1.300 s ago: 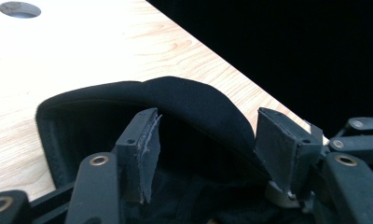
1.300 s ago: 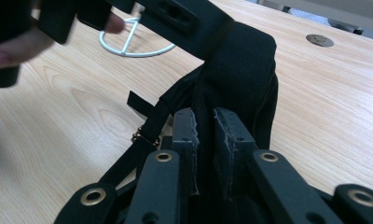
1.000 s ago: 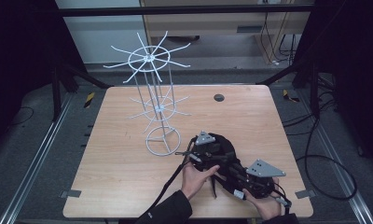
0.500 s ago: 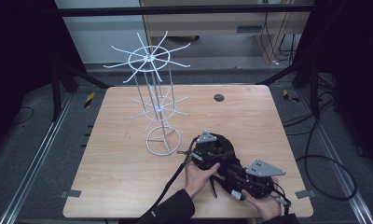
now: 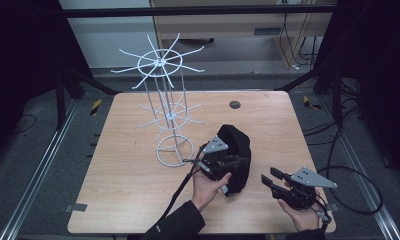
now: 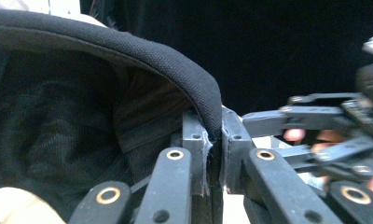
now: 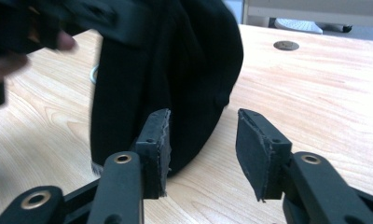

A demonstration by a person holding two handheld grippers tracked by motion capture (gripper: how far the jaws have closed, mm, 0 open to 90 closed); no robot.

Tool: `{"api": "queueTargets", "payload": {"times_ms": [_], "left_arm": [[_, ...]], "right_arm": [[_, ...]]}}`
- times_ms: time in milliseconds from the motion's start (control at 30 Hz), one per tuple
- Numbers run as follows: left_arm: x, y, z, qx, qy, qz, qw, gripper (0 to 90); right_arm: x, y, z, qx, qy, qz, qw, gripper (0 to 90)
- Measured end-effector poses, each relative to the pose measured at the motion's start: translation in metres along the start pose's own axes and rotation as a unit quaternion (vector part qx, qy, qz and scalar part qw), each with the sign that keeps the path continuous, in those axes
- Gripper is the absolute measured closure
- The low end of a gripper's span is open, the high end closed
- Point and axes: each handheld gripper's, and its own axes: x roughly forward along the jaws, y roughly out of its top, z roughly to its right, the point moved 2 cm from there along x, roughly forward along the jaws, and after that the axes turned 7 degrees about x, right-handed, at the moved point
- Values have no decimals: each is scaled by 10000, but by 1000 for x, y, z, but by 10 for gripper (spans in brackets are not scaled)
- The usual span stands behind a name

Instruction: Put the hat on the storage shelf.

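since the earlier high-view pictures the right gripper (image 5: 274, 182) has come away from the black cap (image 5: 236, 150) and now sits well apart from it near the right front of the table (image 5: 123, 200). its jaws have just been opening; in the right gripper view they stand about half spread with nothing between them, the cap just beyond the left pad.

the left gripper (image 6: 214, 154) has just been closing and is now clamped on the cap's brim edge (image 6: 194, 93); the left gripper view shows the stitched rim pinched between the two pads. the cap has lifted: in the high view it hangs upright from that grip, crown toward the white wire rack (image 5: 164, 107), where before it lay low under both tools.

judgement: a handover just finished, and the cap is carried by the left tool alone. the likely next step is to bring it to one of the rack's arms (image 5: 188, 67), which are all bare.

the cap is at front centre of the table, just right of the rack's ring base (image 5: 174, 151). the grip is narrow, on the edge only, so the cap could swing or slip in transit.
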Motion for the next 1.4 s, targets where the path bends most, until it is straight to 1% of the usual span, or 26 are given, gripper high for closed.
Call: {"api": "queueTargets", "payload": {"times_ms": [33,67,100,167,200,233,267,333,467,533,567,633,667,733,867,900,933,967,1000,1033,1067,1200,1267,1333,1367,1400], "left_arm": [[-2,2,1,29,-56,14,10000,831],[-2,2,1,29,-56,14,10000,831],[-5,5,4,96,-167,35,9998,831],[-9,9,8,206,-258,47,9994,831],[-14,12,11,308,-330,60,9990,831],[-16,13,13,391,-347,40,9986,831],[-16,13,13,391,-347,40,9986,831],[-21,14,17,552,-355,-10,9978,832],[-23,13,18,637,-369,-72,9973,832],[-25,11,18,697,-445,-86,9965,832],[-25,11,18,697,-445,-86,9965,832],[-25,9,19,741,-519,-100,9958,832],[-25,9,19,741,-519,-100,9958,833],[-25,7,20,769,-591,-104,9952,833],[-25,5,22,835,-663,-97,9943,833],[-25,3,23,890,-678,-106,9937,834],[-25,3,23,890,-678,-106,9937,834],[-25,3,23,924,-683,-115,9933,834],[-25,2,23,929,-686,-123,9932,834],[-25,1,21,924,-713,-128,9931,834],[-25,0,21,909,-725,-114,9932,834],[-28,-1,18,880,-765,-67,9932,834],[-30,-1,17,872,-760,-40,9933,834],[-36,-2,12,870,-699,13,9937,830],[-36,-2,12,870,-699,13,9937,828],[-40,-3,8,816,-659,24,9945,825]], "right_arm": [[1,-1,0,-12,-21,-21,10000,522],[1,-1,0,-12,-21,-21,10000,522],[3,-1,0,-32,-15,-28,10000,518],[6,-2,-2,-82,-11,-57,9999,508],[8,-2,-2,-91,-33,-76,9999,508],[9,-2,-1,-101,-41,-59,9999,508],[9,-2,0,-98,-70,-64,9999,510],[11,-1,2,-47,-76,-49,9999,517],[16,0,4,1,-80,-65,9999,527],[25,2,4,20,-73,-111,9999,528],[25,2,4,20,-73,-111,9999,528],[36,3,0,3,25,-179,9998,522],[36,3,0,3,25,-179,9998,522],[44,2,-2,-22,21,-256,9997,521],[47,2,-1,9,14,-290,9996,526],[49,2,0,65,89,-324,9994,561],[50,2,1,91,147,-355,9992,589],[50,2,1,91,147,-355,9992,589],[51,2,2,165,240,-434,9986,695],[51,2,2,187,251,-472,9984,742],[51,2,3,202,254,-497,9982,748],[48,5,3,116,156,-507,9985,753],[47,6,3,109,156,-499,9986,753],[39,12,3,71,96,-428,9990,754],[39,12,3,71,96,-428,9990,754],[32,16,3,26,11,-390,9992,755]]}}
